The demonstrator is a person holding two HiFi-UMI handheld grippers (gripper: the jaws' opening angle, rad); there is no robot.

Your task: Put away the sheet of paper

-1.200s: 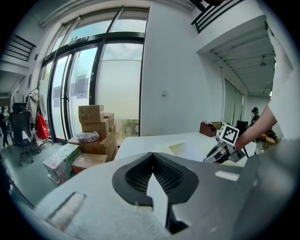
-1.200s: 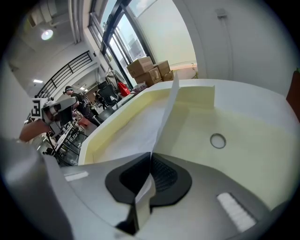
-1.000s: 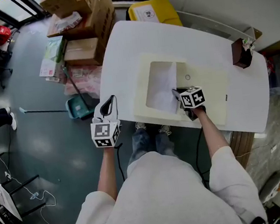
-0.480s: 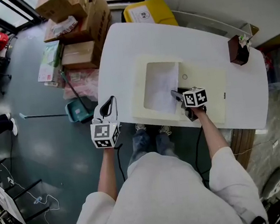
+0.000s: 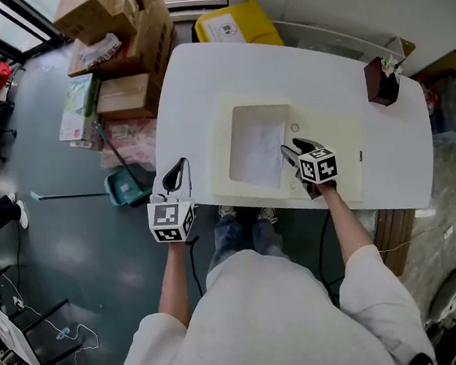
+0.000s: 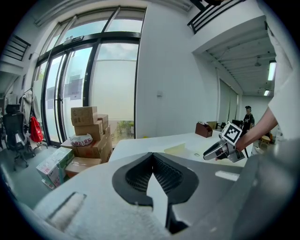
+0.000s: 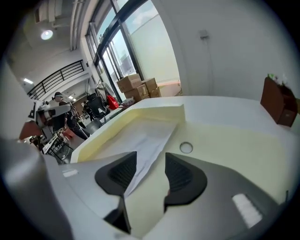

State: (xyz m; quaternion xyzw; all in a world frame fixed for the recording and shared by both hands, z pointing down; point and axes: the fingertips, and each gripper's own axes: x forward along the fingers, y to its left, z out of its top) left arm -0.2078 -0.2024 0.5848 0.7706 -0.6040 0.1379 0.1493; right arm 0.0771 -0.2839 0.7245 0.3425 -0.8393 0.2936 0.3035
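Observation:
A white sheet of paper lies in the sunken left compartment of a cream tray on the white table. My right gripper hovers at the sheet's near right edge. Its jaws are opening. In the right gripper view the paper runs slantwise up from between the parted fingers, which do not press on it. My left gripper is shut and empty, held off the table's left side above the floor. In the left gripper view its jaws meet, and the right gripper shows far right.
A brown holder stands at the table's far right corner. A small round ring sits on the tray's flat part. Cardboard boxes, a yellow bin and a dustpan are on the floor beyond and left.
The right gripper's jaws have parted and let go of the paper's edge; the sheet now rests flatter in the compartment. The left gripper has stayed put.

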